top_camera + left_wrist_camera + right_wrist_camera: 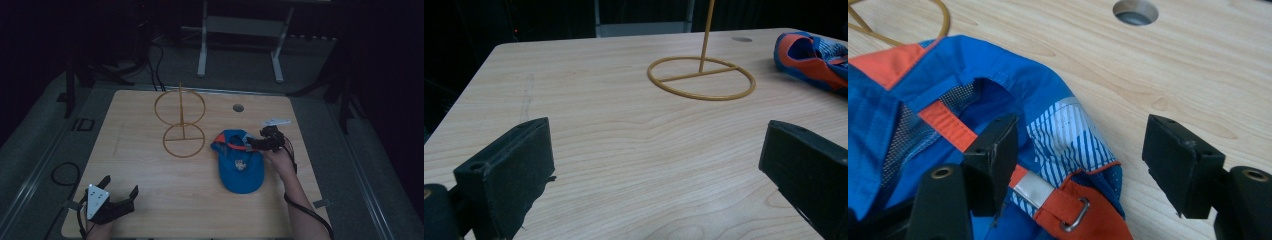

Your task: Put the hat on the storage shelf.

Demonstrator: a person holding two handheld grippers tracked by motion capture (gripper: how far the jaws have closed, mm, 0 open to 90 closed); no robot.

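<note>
A blue cap (240,167) with orange trim lies on the right half of the wooden table (150,170). My right gripper (251,142) is at the cap's far rim and is open. In the right gripper view its jaws straddle the rear edge of the cap (998,70): one is over the back opening by the orange strap (943,122), the other over bare wood. A gold wire stand (180,107), a flat ring with an upright ring on a stem, is left of the cap. My left gripper (120,185) rests open at the near left corner, with nothing between its jaws.
A round cable hole (238,107) is in the table beyond the cap. In the left gripper view the wire stand's base (699,74) and the cap (811,57) lie far ahead over bare wood. A white frame (240,27) stands on the floor behind the table.
</note>
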